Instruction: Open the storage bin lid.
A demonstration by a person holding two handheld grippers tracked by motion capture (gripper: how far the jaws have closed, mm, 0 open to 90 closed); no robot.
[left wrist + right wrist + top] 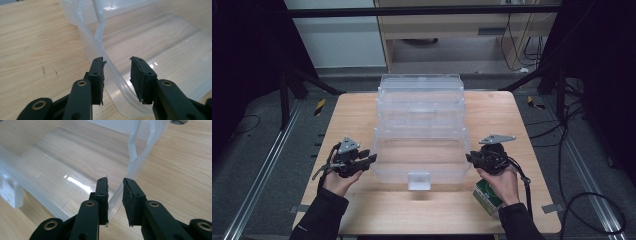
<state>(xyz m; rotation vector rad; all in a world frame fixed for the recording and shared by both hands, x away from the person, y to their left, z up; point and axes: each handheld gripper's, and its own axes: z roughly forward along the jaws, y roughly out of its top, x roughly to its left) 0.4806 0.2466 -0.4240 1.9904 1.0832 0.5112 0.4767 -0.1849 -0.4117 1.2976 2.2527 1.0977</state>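
Note:
A clear plastic bin stands at the near middle of the wooden table, with a small white latch on its front. My left gripper is at the bin's left wall. The left gripper straddles that rim: the outer pad lies near the wall and the inner pad stands apart from it. My right gripper is at the bin's right wall. The right gripper has its pads drawn close on that rim.
More clear bins are stacked stepwise behind the front one, toward the table's far edge. A green and white carton lies under the right hand near the front right corner. Bare wood lies on both sides of the bins.

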